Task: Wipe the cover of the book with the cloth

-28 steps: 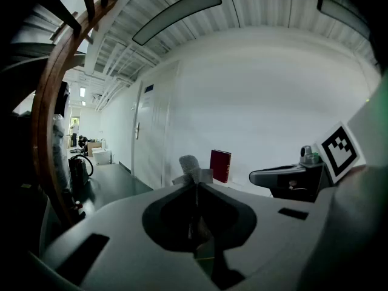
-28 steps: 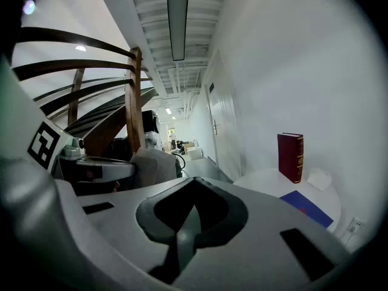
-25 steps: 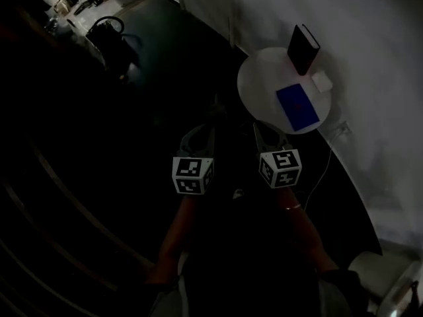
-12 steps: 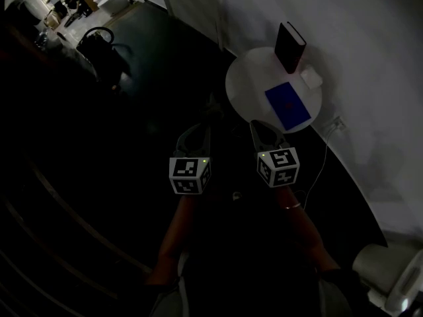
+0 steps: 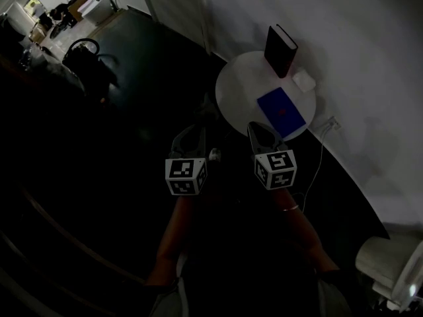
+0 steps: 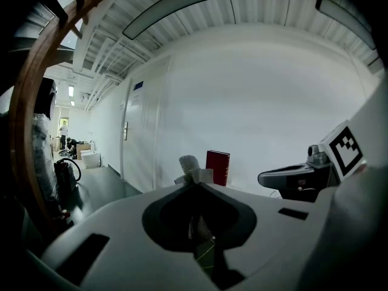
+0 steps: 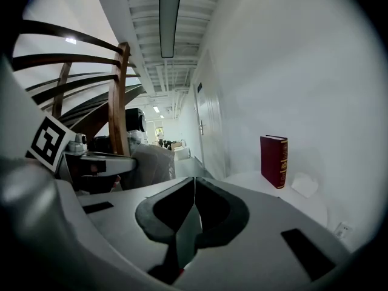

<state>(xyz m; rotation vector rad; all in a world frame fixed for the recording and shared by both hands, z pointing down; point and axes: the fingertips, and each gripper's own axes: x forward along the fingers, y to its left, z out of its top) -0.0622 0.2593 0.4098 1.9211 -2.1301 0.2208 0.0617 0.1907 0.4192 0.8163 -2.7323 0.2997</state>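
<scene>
Pinching a pale wad of cloth in the closed jaws of the left gripper, lower middle of the frame. Holding the right gripper shut on nothing just beside it. Facing a round white table at upper right, bearing a dark red book upright at its far edge, a blue flat item nearer, and a small white lump by the wall.

Head view: set high, facing steeply down, well apart from the round tabletop, taking in the left hand-held gripper and the right hand-held gripper from behind. Left gripper view and right gripper view: set low just behind own jaws, facing roughly level toward the white wall, each catching the neighbour's marker cube at its inner edge. Shared by all three: the upright book on the tabletop.
</scene>
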